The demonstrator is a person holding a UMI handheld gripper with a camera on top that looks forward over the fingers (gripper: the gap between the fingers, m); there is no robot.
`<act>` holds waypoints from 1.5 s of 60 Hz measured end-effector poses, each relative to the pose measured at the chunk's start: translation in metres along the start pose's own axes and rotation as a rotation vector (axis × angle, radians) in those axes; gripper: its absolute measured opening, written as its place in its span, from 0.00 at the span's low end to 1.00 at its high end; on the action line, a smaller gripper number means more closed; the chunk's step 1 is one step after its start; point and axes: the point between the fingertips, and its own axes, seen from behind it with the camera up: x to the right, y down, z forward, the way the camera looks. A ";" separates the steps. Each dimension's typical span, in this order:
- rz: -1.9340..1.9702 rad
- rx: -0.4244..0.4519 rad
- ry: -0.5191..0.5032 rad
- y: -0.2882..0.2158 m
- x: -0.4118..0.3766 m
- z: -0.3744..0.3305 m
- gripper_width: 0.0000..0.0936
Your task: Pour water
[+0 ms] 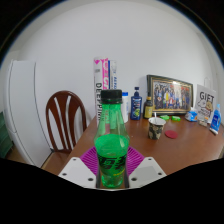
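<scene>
- While the green bottle [111, 148] is gripped upright, the gripper [111, 163] is seen closed on its lower body, magenta pads [92, 159] pressed at either side.
- The bottle's black cap [111, 97] is seen still on.
- Beyond it, a mug [156, 127] is stood on the wooden desk [190, 142], well apart.
- Further back, a framed photo [170, 94] and a dark blue bottle [136, 104] are lined along the wall.
- A wooden chair [65, 118] is placed at the desk's side.

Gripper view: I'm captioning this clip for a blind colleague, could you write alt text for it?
A green plastic bottle with a dark cap stands gripped upright in the claw, both pink pads pressing it, above a wooden table. Beyond it sit a mug and a framed photo.
</scene>
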 end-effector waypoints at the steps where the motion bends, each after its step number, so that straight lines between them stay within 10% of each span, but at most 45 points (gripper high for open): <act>1: -0.001 0.003 0.000 -0.003 0.000 0.000 0.34; 29: 0.975 0.155 -0.350 -0.202 0.029 0.082 0.33; 48: 1.861 0.097 -0.539 -0.213 0.092 0.169 0.33; 74: 2.120 0.007 -0.520 -0.168 0.108 0.204 0.33; 90: 1.579 0.053 -0.471 -0.213 0.125 0.179 0.34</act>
